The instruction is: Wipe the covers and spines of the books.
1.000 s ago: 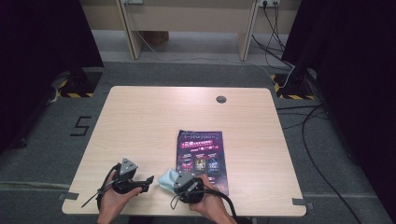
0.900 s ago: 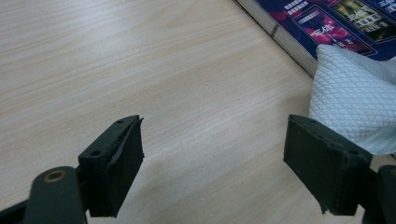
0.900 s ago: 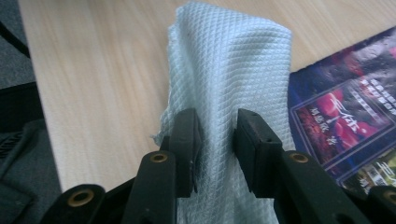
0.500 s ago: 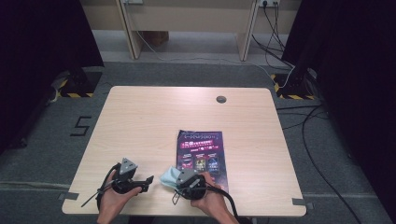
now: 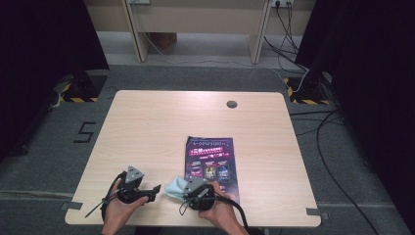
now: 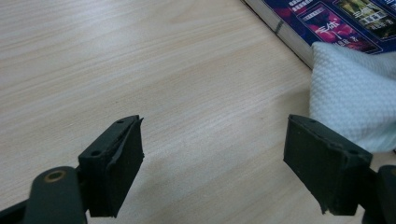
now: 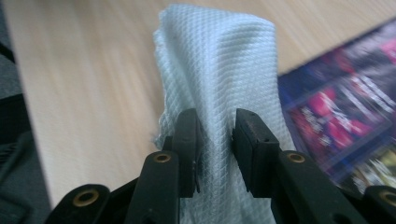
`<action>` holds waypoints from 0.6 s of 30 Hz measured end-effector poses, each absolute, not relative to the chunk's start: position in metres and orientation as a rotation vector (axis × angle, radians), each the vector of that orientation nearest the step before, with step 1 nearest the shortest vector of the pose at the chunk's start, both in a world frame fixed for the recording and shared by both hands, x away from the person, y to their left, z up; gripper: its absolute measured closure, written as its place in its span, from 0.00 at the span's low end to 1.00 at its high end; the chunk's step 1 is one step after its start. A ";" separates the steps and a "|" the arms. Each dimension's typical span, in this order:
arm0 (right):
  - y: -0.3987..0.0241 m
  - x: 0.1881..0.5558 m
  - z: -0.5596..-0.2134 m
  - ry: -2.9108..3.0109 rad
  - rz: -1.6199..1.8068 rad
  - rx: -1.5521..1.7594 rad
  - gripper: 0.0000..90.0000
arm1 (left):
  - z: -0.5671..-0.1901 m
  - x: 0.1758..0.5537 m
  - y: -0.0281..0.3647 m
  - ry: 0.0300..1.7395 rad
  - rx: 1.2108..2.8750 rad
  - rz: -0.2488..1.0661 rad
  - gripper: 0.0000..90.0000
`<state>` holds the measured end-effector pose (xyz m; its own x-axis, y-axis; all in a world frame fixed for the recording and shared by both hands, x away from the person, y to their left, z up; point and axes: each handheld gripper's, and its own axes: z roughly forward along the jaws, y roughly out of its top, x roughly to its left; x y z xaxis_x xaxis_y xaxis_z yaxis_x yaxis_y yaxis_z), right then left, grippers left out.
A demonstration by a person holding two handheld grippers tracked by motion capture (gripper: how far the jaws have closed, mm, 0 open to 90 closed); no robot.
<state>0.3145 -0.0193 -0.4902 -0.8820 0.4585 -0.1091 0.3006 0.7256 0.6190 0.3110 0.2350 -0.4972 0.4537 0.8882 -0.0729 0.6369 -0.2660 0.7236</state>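
Pale cloth (image 7: 219, 70) is pinched by the right gripper (image 7: 215, 140) beside a purple book (image 5: 211, 166) (cover writing unreadable); left gripper (image 6: 212, 163) gapes empty.

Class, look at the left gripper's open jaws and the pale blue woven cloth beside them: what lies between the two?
Only bare light wooden table lies between the left gripper and the pale blue woven cloth, as the left gripper view shows.

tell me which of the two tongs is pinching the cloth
The right tongs, clamped on the pale cloth; the left tongs stand open over bare table, gripping nothing.
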 end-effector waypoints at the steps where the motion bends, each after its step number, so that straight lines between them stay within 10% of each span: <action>1: -0.029 0.321 -0.491 2.658 0.892 0.661 0.79 | -0.497 0.311 0.235 1.271 2.007 0.456 0.21; 18: -0.075 0.324 -0.488 2.610 0.815 0.772 0.79 | -0.497 0.304 0.217 1.213 1.994 0.357 0.21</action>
<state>0.3240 -0.0754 -0.4879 -0.8107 0.5732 -0.1193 0.4033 0.6944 0.5959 0.3037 0.2166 -0.4974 0.5093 0.8486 -0.1433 0.6358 -0.2587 0.7272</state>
